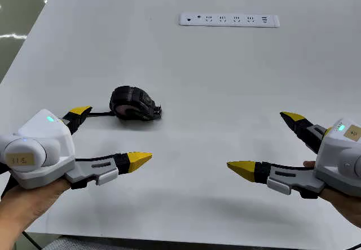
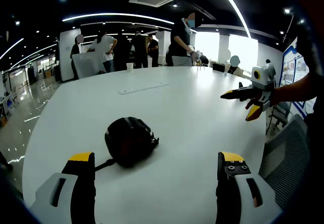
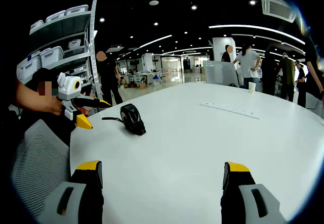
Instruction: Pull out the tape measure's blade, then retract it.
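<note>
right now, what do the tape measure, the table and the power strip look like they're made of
Tape measure: black case, probably rubber-coated plastic; matte, with moulded ridges.
Table: white, smooth, likely laminate or painted board; faint sheen, no grain.
Power strip: white hard plastic, judging by its flat moulded face with socket holes.

A small tan sticker (image 1: 20, 159) on the rounded rear end of the white-bodied left gripper (image 1: 116, 133) carries dark digits that look like 115, too blurred to be sure. Another tan sticker (image 1: 353, 132) sits on top of the white-bodied right gripper (image 1: 258, 140); its marks cannot be read. Far ahead of both, a long white power strip (image 1: 229, 20) bears tiny unreadable marks.
</note>
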A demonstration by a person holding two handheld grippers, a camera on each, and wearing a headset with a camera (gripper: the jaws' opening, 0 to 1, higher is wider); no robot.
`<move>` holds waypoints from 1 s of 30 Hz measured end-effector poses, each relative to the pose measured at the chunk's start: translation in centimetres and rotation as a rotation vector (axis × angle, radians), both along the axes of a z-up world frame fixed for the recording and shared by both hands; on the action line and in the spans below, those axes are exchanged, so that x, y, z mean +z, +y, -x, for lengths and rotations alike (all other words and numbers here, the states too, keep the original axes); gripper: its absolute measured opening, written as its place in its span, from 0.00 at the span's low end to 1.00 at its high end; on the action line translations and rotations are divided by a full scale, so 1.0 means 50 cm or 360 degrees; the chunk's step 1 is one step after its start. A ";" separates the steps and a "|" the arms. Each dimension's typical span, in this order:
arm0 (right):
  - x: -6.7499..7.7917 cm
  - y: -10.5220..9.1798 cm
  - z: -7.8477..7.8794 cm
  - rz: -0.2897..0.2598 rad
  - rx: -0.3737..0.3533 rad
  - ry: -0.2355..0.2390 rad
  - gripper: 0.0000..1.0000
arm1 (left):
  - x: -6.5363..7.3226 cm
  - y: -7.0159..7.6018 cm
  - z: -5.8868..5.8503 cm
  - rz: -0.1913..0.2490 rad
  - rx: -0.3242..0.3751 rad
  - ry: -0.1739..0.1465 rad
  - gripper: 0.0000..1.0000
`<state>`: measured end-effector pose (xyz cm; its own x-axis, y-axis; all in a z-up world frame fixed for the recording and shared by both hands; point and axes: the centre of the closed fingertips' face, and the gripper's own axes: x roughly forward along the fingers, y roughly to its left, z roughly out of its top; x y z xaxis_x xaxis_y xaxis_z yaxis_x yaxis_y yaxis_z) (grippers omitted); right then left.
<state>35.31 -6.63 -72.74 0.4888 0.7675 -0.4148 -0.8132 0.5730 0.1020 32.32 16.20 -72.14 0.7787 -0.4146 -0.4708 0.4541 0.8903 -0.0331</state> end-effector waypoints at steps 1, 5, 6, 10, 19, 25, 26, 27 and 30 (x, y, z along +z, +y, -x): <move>0.000 0.000 0.000 0.0002 0.0000 -0.0001 0.99 | 0.000 0.000 0.000 0.0001 -0.0002 0.0000 0.99; 0.000 0.000 0.001 0.0006 0.0001 -0.0003 0.99 | -0.001 -0.002 0.002 -0.0002 -0.0003 0.0003 0.99; 0.000 0.000 0.003 0.0006 0.0003 -0.0002 0.99 | -0.001 -0.001 0.002 -0.0004 -0.0001 0.0001 0.99; 0.000 -0.001 0.004 0.0015 0.0006 -0.0001 0.99 | -0.001 -0.001 0.002 -0.0005 -0.0001 0.0005 0.99; 0.000 -0.002 0.005 0.0019 0.0003 -0.0002 0.99 | 0.000 -0.001 0.001 -0.0009 -0.0006 0.0002 0.99; 0.000 -0.002 0.005 0.0026 0.0010 -0.0003 0.99 | -0.001 0.000 0.004 -0.0013 -0.0009 0.0009 0.99; -0.001 -0.002 0.005 0.0032 0.0014 0.0000 0.99 | -0.002 0.000 0.004 -0.0015 -0.0013 0.0012 0.99; -0.003 -0.002 0.006 0.0036 0.0018 0.0005 0.99 | -0.003 0.001 0.004 -0.0019 -0.0014 0.0018 0.99; -0.006 -0.003 0.005 0.0046 0.0025 0.0009 0.99 | -0.003 0.001 0.003 -0.0020 -0.0017 0.0017 0.99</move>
<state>35.06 -6.79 -73.04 0.4743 0.7626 -0.4398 -0.8216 0.5629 0.0900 32.17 16.26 -72.29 0.7689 -0.4171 -0.4845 0.4635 0.8857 -0.0269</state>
